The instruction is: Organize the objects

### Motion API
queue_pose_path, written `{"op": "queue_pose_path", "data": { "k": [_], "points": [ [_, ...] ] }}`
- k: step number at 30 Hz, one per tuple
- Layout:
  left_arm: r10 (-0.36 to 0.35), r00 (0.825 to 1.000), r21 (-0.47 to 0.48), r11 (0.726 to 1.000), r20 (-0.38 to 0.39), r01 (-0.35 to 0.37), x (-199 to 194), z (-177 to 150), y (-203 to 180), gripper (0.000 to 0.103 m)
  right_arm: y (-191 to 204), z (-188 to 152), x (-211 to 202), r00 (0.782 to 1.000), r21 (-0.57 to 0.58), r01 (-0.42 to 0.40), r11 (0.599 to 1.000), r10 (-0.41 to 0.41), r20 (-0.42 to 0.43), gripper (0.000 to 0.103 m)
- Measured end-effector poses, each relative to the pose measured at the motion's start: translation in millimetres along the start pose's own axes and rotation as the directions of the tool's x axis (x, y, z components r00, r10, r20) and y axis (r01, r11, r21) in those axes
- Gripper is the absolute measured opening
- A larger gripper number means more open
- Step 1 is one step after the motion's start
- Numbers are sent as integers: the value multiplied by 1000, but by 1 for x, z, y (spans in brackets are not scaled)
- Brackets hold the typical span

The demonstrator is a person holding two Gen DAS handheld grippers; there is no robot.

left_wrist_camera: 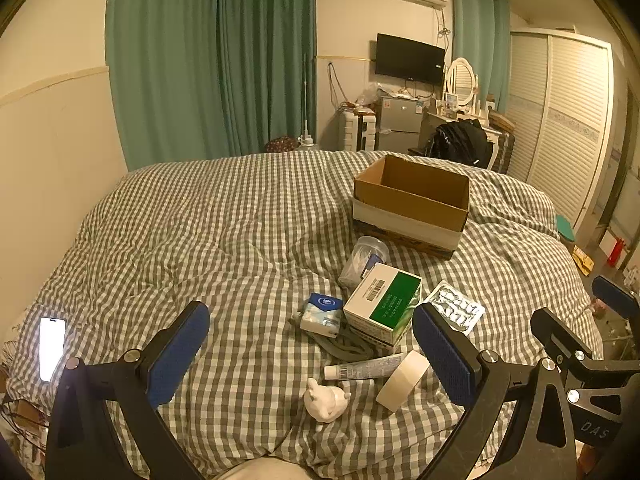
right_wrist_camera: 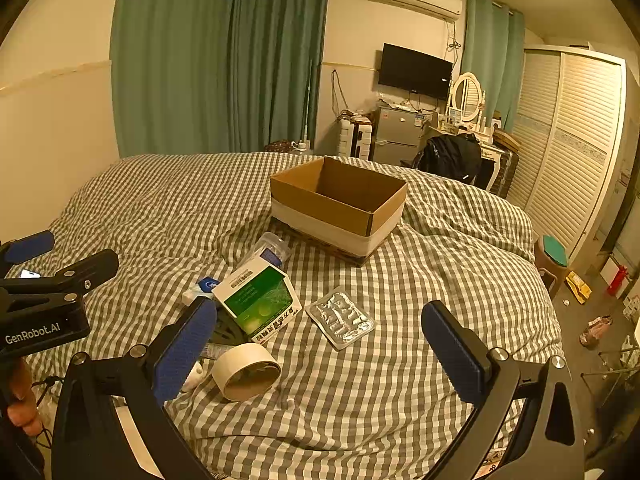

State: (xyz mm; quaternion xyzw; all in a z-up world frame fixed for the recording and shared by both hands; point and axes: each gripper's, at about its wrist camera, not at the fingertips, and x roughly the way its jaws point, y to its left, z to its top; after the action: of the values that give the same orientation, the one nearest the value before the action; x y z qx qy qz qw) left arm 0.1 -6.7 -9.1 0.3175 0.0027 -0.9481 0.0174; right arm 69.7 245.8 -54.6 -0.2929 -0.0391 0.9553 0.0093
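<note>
A pile of small items lies on the checked bed: a green-and-white carton (left_wrist_camera: 384, 304) (right_wrist_camera: 260, 300), a silver blister pack (left_wrist_camera: 456, 306) (right_wrist_camera: 340, 320), a tape roll (left_wrist_camera: 402, 380) (right_wrist_camera: 246, 372), a tube (left_wrist_camera: 364, 370), a blue tissue pack (left_wrist_camera: 322, 314), a clear plastic cup (left_wrist_camera: 362, 260) and a white figurine (left_wrist_camera: 326, 400). Beyond them stands an open cardboard box (left_wrist_camera: 412, 204) (right_wrist_camera: 340, 204) that looks empty. My left gripper (left_wrist_camera: 312, 354) hovers open just short of the pile. To its right, my right gripper (right_wrist_camera: 320, 352) is open too, with nothing between its fingers.
A lit phone (left_wrist_camera: 52, 348) lies on the bed's left edge. A grey cloth (left_wrist_camera: 352, 346) sits under the carton. Past the bed are a small fridge (right_wrist_camera: 394, 136), a dressing table and a wardrobe (right_wrist_camera: 572, 152). A green-topped stool (right_wrist_camera: 554, 256) stands right of the bed.
</note>
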Motion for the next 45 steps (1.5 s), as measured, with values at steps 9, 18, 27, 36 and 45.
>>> {"op": "queue_pose_path", "data": {
  "k": [9,18,27,36,45],
  "points": [
    [-2,1000,-4,1000,-2,2,1,-2,2,103,3,1,-1,1000,-1,-11,1000,11,11,103],
    [-4,1000,-5,1000,-1,4,2,-2,2,103,3,1,-3,1000,2,-12,1000,12,13,103],
    [-10,1000,-3,1000,-7,10,4,-3,3,103,4,1,0,1000,-2,-27,1000,27,3,103],
    [-22,999,7,1000,-34,22,14,-9,7,103,7,-4,15,998,8,-51,999,51,-39,103],
    [37,982,51,998,-183,-28,59,-40,9,103,13,-30,57,981,3,-76,997,75,-180,103]
  ]
}}
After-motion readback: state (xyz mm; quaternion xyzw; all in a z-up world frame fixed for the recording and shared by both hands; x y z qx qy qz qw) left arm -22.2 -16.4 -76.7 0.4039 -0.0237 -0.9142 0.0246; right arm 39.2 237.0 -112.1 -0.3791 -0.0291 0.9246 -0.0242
